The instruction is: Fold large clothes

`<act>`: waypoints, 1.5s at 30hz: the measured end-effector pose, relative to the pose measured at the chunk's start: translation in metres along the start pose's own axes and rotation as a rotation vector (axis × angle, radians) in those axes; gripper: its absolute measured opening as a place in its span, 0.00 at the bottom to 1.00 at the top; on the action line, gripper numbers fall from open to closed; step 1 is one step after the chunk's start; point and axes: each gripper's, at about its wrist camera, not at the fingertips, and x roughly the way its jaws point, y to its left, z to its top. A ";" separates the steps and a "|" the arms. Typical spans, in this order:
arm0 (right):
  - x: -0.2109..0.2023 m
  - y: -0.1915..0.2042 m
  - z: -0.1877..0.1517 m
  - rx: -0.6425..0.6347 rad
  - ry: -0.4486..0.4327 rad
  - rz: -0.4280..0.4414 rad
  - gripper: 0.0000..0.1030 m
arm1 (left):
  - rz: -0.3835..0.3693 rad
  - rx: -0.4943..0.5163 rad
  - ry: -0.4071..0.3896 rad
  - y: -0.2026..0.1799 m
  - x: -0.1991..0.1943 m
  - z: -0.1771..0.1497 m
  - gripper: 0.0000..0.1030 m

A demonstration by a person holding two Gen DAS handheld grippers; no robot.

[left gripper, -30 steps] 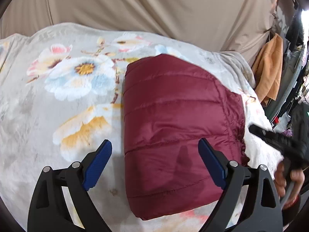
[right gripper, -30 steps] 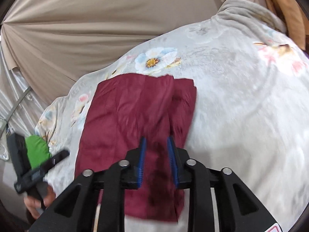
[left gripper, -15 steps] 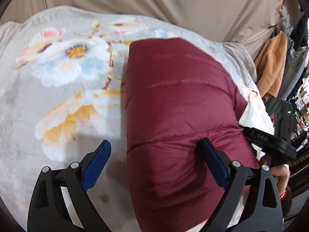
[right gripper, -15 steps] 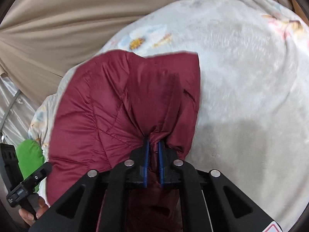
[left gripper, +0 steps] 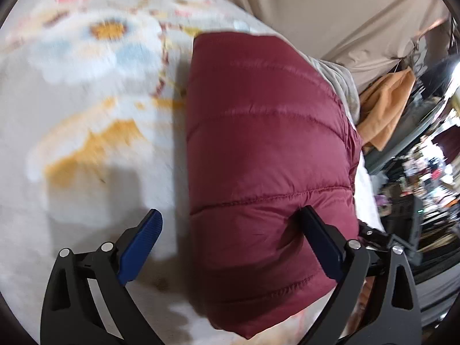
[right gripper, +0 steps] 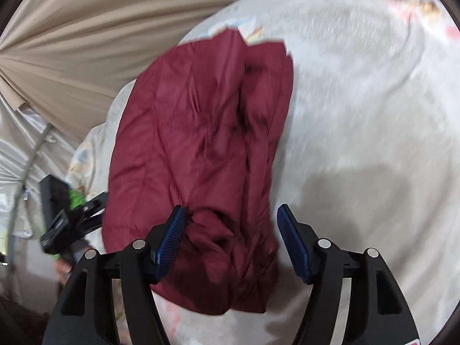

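A dark red quilted puffer jacket (left gripper: 264, 149) lies folded into a thick bundle on a floral blanket (left gripper: 86, 100). My left gripper (left gripper: 233, 244) is open, its jaws wide apart over the jacket's near left edge. In the right wrist view the jacket (right gripper: 201, 132) is rumpled and bunched at its near end. My right gripper (right gripper: 230, 241) is open, its jaws on either side of that bunched end; whether they touch the fabric I cannot tell. The left gripper also shows at the left in the right wrist view (right gripper: 72, 221).
A beige curtain (left gripper: 330, 8) hangs behind the bed. An orange garment (left gripper: 385, 115) hangs at the right past the bed's edge, next to cluttered racks. Bare blanket (right gripper: 373, 115) spreads to the right of the jacket.
My right gripper was shut on the jacket's near end half a second ago and has now opened. The jacket has bunched and moved nearer. My left gripper stayed open and moved closer over the jacket.
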 end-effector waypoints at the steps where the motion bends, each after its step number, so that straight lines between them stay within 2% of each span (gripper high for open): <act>1: 0.003 -0.002 -0.001 0.010 0.009 0.013 0.64 | -0.038 -0.015 0.020 0.003 0.005 0.000 0.93; 4: 0.012 -0.008 -0.003 0.045 0.027 0.056 0.67 | -0.098 -0.043 0.047 0.008 0.014 0.002 0.94; 9: 0.020 -0.010 0.000 0.047 0.031 0.095 0.70 | -0.119 -0.018 0.063 0.003 0.027 0.004 0.96; 12: 0.026 -0.010 0.004 0.052 0.032 0.116 0.70 | -0.115 0.014 0.071 -0.008 0.035 0.006 0.96; 17: 0.038 -0.011 0.013 0.047 0.052 0.149 0.70 | -0.068 0.059 0.076 -0.023 0.040 0.011 0.96; 19: 0.040 -0.011 0.020 0.036 0.054 0.149 0.65 | -0.032 0.095 0.060 -0.034 0.038 0.013 0.93; 21: 0.039 -0.009 0.024 0.017 0.045 0.145 0.54 | 0.016 0.154 0.030 -0.047 0.033 0.017 0.86; 22: 0.037 -0.007 0.025 0.005 0.035 0.139 0.46 | 0.040 0.184 0.012 -0.054 0.030 0.019 0.80; 23: 0.033 -0.003 0.027 -0.011 0.015 0.132 0.37 | 0.055 0.210 -0.004 -0.060 0.026 0.021 0.74; 25: 0.022 0.002 0.028 -0.024 -0.017 0.134 0.29 | 0.075 0.271 -0.049 -0.077 0.015 0.026 0.68; 28: 0.003 0.015 0.031 -0.057 -0.089 0.130 0.25 | 0.085 0.334 -0.104 -0.095 0.001 0.032 0.61; 32: -0.032 0.035 0.031 -0.120 -0.205 0.110 0.24 | 0.074 0.425 -0.188 -0.125 -0.023 0.035 0.58; 38: -0.097 0.060 0.025 -0.221 -0.399 0.108 0.24 | 0.041 0.570 -0.362 -0.179 -0.073 0.031 0.57; 45: -0.174 0.127 0.017 -0.422 -0.651 0.108 0.24 | -0.019 0.714 -0.621 -0.216 -0.158 0.020 0.58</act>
